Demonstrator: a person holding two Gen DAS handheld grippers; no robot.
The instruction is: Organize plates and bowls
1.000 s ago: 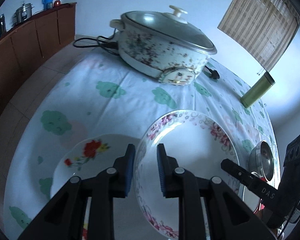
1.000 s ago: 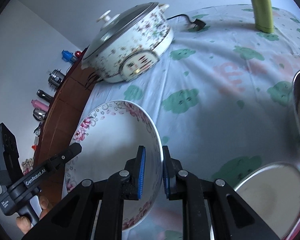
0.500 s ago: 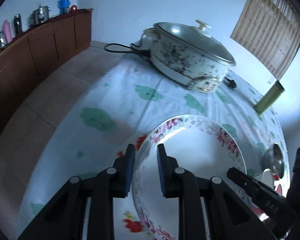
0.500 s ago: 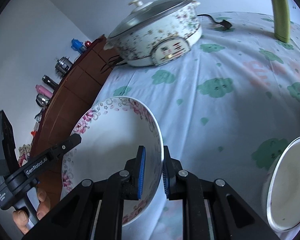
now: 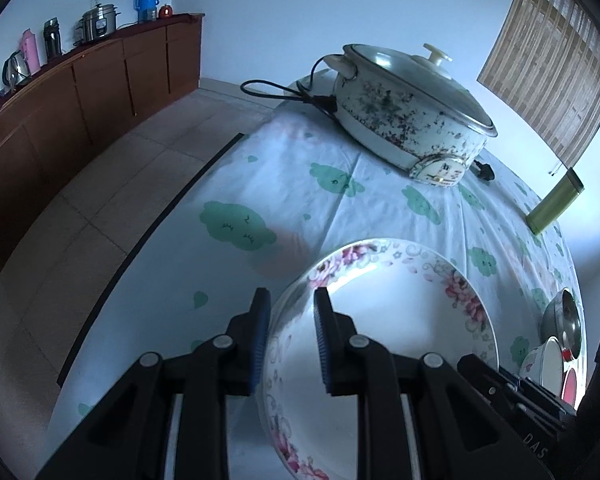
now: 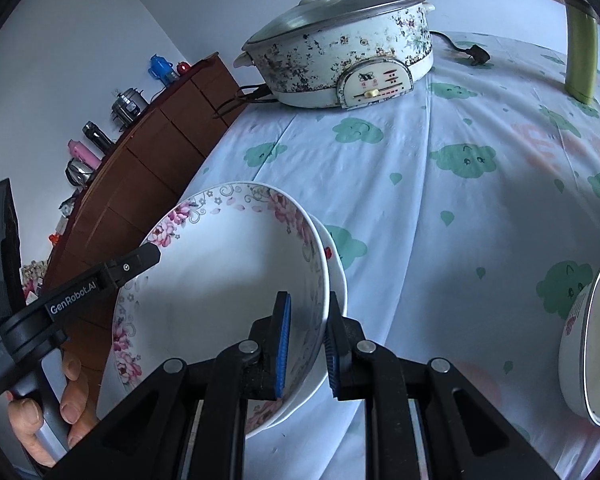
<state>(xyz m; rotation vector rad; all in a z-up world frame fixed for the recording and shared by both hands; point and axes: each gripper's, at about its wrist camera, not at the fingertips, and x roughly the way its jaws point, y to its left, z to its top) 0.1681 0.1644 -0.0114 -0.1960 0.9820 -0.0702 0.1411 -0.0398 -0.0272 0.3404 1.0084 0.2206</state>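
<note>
A white floral plate [image 5: 396,344] with pink flowers on its rim is held by both grippers over the table. My left gripper [image 5: 288,336] is shut on its left rim. My right gripper [image 6: 306,344] is shut on its right rim; the plate also shows in the right wrist view [image 6: 228,280]. Under it a second white plate with a red flower [image 6: 334,264] peeks out, lying on the tablecloth. A white bowl [image 6: 596,344] stands at the right edge of the right wrist view. A steel bowl [image 5: 564,320] sits far right in the left wrist view.
A speckled electric cooker [image 5: 412,112] with a glass lid stands at the table's far side, its cord [image 5: 284,96] trailing left. A green bottle [image 5: 556,204] stands at the right. The table's left edge [image 5: 148,240] drops to the tiled floor beside a wooden sideboard [image 5: 80,92].
Both grippers have carried the floral plate to the left and lowered it over the red-flower plate, which is now almost wholly covered. The cooker looks farther right in the left view.
</note>
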